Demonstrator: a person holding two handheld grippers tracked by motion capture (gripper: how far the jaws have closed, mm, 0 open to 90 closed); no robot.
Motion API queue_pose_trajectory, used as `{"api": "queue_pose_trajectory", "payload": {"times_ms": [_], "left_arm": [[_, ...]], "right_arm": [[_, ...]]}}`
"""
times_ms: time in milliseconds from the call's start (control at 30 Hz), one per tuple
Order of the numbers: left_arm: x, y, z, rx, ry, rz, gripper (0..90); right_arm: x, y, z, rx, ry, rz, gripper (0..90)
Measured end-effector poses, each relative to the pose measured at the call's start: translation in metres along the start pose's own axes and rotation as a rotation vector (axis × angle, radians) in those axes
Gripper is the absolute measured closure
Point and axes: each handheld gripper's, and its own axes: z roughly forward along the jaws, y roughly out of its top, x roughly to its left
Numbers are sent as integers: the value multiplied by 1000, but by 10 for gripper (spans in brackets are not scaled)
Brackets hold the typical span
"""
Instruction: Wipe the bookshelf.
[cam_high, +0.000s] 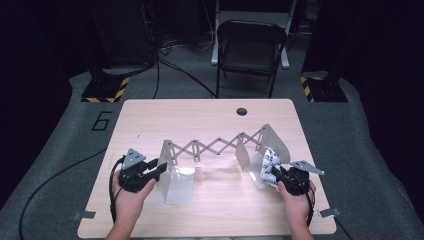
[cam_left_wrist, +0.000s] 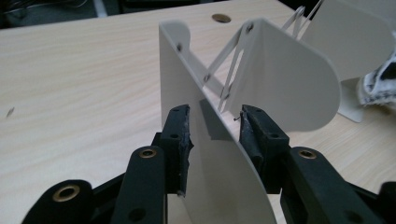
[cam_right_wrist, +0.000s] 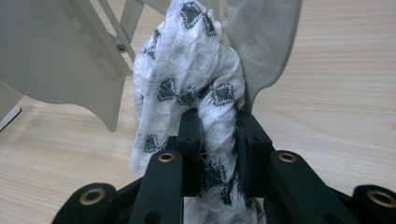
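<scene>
Two grippers: both work at the expanding rack (cam_high: 215, 147) near the desk's (cam_high: 150, 115) front edge.
Left gripper (cam_high: 157, 169): jaws spread, straddling the rack's left end panel (cam_left_wrist: 205, 154); the pads stand just off the metal on both sides, not pressing.
Right gripper (cam_right_wrist: 218, 140): jaws pinch a bunched white cloth with black motifs (cam_right_wrist: 196, 70).
Cloth position: toward the desk's front right corner, rising straight out of the right gripper's jaws and leaning between two right-hand panels of the rack.
Rack position: stretched across the desk's middle, lattice spread, left panel between the left gripper's jaws.
Risk, rack: with the left panel unclamped, a push from the cloth side would probably slide or skew the light rack.
Risk, cloth: its loose folds could snag on the lattice rivets or slump out of the slot once let go.
</scene>
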Motion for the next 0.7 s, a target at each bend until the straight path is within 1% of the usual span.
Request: {"api": "queue_pose_trajectory", "payload": {"times_ms": [33, 67, 100, 167, 200, 233, 267, 367, 400, 433, 467, 533, 633, 667, 700], "left_arm": [[6, 11, 3, -20, -1, 15, 630], [10, 16, 6, -21, -7, 26, 630], [10, 16, 6, -21, -7, 26, 631], [18, 25, 13, -22, -25, 29, 633], [22, 29, 18, -34, -32, 37, 636], [27, 33, 22, -21, -40, 49, 638], [30, 35, 27, -21, -42, 58, 644], [38, 40, 40, -18, -78, 70, 664], [40, 41, 43, -24, -88, 75, 668], [41, 42, 48, -21, -105, 99, 676], [42, 43, 51, -13, -112, 115, 690], [43, 43, 54, 7, -137, 116, 733], [42, 42, 54, 7, -130, 116, 737], [40, 42, 51, 17, -123, 117, 739], [40, 42, 51, 17, -123, 117, 741]], "right_arm": [[0, 0, 0, 4, 2, -4, 739], [1, -1, 1, 4, 2, -3, 740], [1, -1, 1, 2, 0, -5, 740], [1, -1, 1, 3, 2, -7, 739], [1, -2, 1, 3, 0, -2, 740], [2, -2, 1, 7, 2, -4, 739], [2, -2, 1, 8, 2, -6, 740], [2, -4, 2, 10, -1, -14, 739], [2, -4, 1, 13, -2, -4, 739], [2, -5, 1, 11, 4, -9, 739], [1, -5, 1, 8, 4, -8, 739], [1, -6, 1, 12, 2, -7, 739], [1, -6, 0, 18, -2, -13, 739], [0, -7, 0, 20, -11, -31, 739], [1, -7, 0, 19, -15, -34, 739]]}}
